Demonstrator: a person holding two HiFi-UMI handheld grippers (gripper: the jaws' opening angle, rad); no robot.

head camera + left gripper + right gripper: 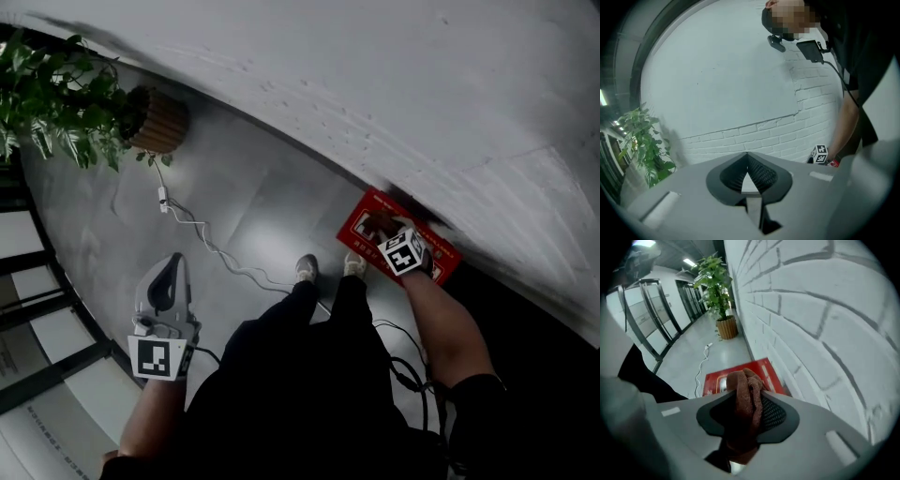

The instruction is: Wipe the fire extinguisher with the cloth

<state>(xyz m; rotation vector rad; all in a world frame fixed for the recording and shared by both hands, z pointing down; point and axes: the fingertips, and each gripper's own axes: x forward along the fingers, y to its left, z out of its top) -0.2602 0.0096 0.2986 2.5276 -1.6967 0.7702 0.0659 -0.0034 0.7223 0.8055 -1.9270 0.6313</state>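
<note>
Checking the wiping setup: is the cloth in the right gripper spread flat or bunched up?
Bunched up: the cloth is crumpled in thick folds, pinched between the jaws of the right gripper.

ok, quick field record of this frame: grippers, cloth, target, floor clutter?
left gripper: shut, nothing between the jaws
right gripper: shut on cloth, pointing down over the red box
cloth: reddish-brown, bunched between the jaws
red box: on the floor against the white brick wall; cloth contact cannot be told
extinguisher cylinder: not visible
floor clutter: white cable, potted plant
</note>
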